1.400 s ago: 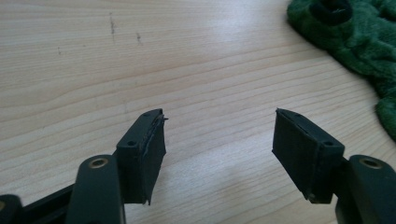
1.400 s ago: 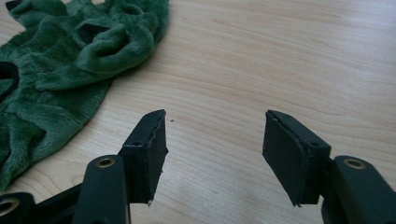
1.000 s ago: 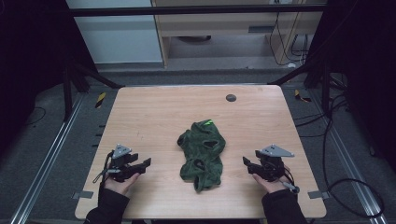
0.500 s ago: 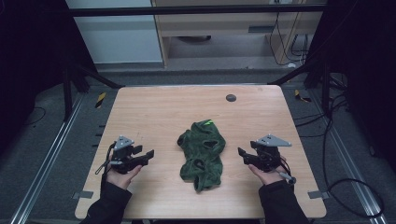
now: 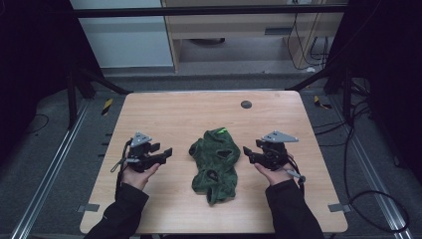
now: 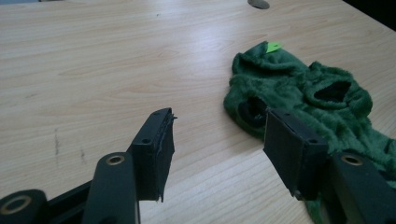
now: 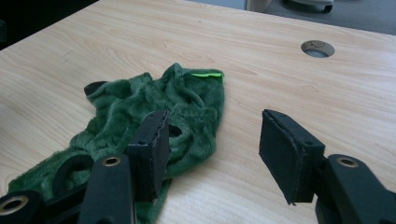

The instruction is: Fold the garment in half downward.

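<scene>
My left gripper [image 5: 166, 152] and right gripper [image 5: 247, 152] flank the green garment [image 5: 215, 163], jaws wide, holding nothing. The left's jaws have just narrowed slightly. Nothing gripped yet; all handling remains.

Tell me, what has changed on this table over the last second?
Both hands moved up the table from its near edge: the left gripper and the right gripper now sit on either side of the green fuzzy garment, jaws open and pointing at it. The left jaws have just been closing slightly, with nothing between them. Nothing was grasped. The garment lies crumpled as before.
</scene>
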Demonstrator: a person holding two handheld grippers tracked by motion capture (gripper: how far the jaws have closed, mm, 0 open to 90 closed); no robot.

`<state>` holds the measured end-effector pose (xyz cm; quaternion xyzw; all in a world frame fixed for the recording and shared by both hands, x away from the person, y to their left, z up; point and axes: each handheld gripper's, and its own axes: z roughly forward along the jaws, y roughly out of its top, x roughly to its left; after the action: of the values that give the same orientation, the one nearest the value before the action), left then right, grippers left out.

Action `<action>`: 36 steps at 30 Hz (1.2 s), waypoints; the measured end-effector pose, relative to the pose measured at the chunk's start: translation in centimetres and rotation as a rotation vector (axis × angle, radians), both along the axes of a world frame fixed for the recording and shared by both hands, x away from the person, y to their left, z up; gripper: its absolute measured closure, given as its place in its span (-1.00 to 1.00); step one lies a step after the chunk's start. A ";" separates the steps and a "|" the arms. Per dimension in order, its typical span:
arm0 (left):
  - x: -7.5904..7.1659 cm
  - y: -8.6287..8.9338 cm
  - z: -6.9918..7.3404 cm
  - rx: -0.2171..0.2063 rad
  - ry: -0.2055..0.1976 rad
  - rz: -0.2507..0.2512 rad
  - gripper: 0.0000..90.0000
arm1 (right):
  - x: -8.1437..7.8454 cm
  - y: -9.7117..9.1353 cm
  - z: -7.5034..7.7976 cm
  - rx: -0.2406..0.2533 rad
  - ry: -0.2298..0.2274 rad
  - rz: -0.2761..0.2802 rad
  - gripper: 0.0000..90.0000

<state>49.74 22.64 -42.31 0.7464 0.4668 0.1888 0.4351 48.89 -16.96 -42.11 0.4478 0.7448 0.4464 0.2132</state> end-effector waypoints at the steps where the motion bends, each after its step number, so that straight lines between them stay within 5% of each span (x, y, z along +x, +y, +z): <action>1: 0.0 0.0 0.0 0.000 0.000 0.000 -0.07 | 0.1 0.1 0.1 0.000 -0.001 0.002 -0.04; 27: 5.0 -4.3 0.0 -0.011 0.003 -0.053 -0.04 | 5.1 1.5 -1.1 -0.012 0.038 -0.030 0.07; 36: 6.6 -5.8 -0.6 0.026 0.019 -0.071 0.01 | 6.2 2.1 -1.8 -0.029 0.062 -0.037 0.10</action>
<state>56.35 16.83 -42.91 0.7698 0.4418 0.1723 0.4273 55.06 -14.90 -43.95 0.4721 0.7490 0.4174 0.2048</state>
